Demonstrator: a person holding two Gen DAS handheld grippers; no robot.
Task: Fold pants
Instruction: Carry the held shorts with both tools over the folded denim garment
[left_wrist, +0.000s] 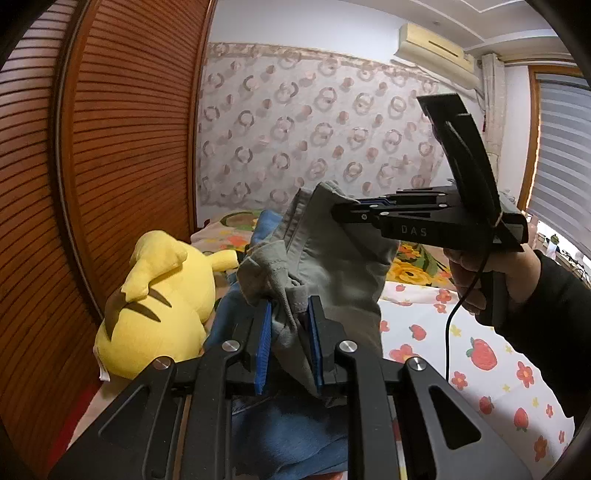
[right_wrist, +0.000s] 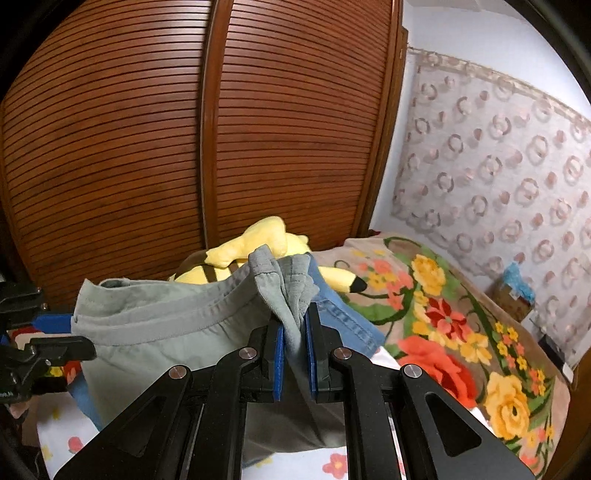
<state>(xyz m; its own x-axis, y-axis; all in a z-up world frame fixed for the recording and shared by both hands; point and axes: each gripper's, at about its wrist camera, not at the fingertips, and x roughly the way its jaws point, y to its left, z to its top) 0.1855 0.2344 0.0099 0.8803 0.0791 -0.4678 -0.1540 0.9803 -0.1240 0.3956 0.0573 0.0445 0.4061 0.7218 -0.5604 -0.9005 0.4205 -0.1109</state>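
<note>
Grey-green pants (left_wrist: 325, 258) held up off the flowered bedsheet (left_wrist: 491, 354), stretched between two grippers: left gripper (left_wrist: 290, 343) clamped on one bunched corner of the waistband, right gripper (right_wrist: 294, 354) clamped on the other, blue pads (right_wrist: 277, 358) pinching cloth on both sides. Behind and below the pants, blue jeans (left_wrist: 280, 435) lying on the bed, a yellow Pikachu plush (left_wrist: 159, 306) at the far left against the slatted wooden wardrobe doors (right_wrist: 147, 140). Floral blanket (right_wrist: 454, 332) spread to the right, beside the ring-patterned wall covering (left_wrist: 314, 129).
</note>
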